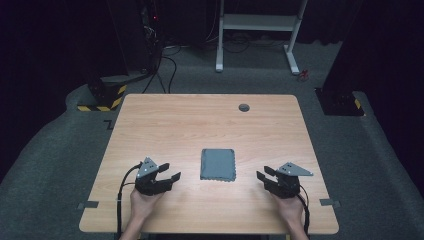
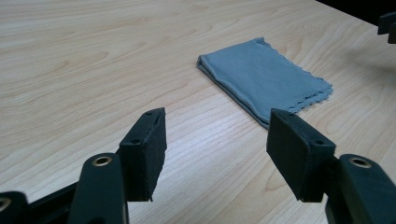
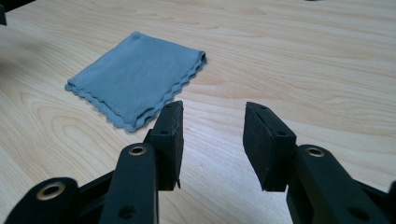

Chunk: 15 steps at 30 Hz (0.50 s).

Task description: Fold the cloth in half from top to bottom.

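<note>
A folded grey cloth (image 1: 218, 164) with scalloped edges lies flat near the middle of the wooden table (image 1: 200, 120). My left gripper (image 1: 170, 172) rests to the left of the cloth, jaws open and empty, pointing toward it. In the left gripper view the cloth (image 2: 264, 79) lies ahead and to the right of the gripper (image 2: 217, 140). My right gripper (image 1: 263, 174) sits to the right of the cloth, also open with nothing between its pads. In the right gripper view the cloth (image 3: 135, 79) lies ahead and to the left of the gripper (image 3: 212, 135).
A small dark round grommet (image 1: 244, 107) sits in the table near its far edge. Beyond the table stand a white desk frame (image 1: 257, 30) and dark equipment with yellow-black striped bases (image 1: 102, 97) on grey carpet.
</note>
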Available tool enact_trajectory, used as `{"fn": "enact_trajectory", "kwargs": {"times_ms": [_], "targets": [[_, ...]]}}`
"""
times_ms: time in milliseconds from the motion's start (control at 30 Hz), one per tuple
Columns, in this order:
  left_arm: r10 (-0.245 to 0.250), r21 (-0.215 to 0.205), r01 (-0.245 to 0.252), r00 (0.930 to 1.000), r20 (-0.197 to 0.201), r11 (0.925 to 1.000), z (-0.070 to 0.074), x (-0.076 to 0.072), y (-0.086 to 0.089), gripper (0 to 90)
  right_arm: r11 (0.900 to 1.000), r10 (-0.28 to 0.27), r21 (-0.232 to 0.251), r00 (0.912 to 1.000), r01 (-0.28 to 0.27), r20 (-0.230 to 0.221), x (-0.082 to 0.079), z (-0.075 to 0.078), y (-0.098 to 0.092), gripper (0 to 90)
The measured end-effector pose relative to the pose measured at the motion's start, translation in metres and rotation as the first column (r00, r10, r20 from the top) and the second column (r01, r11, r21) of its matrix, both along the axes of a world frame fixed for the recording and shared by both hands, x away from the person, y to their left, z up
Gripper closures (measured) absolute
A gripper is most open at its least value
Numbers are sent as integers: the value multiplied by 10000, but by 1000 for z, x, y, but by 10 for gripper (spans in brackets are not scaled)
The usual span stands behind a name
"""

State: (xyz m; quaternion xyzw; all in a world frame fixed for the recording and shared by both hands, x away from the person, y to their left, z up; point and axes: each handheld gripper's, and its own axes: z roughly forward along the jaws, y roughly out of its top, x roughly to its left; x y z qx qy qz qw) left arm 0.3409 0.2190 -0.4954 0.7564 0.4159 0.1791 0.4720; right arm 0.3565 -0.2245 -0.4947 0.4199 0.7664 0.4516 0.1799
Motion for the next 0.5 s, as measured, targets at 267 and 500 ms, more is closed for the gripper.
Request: {"fn": "enact_trajectory", "kwargs": {"times_ms": [267,500], "targets": [[314,161,-312,9994,-128,9994,-5,0,8,381,9993,-362,-46,9993,362,-83,-2,-3,-10,582],[639,289,-631,9976,-283,9976,-10,1,16,381,9968,-697,-403,9976,694,-44,-1,-8,-20,582]]}}
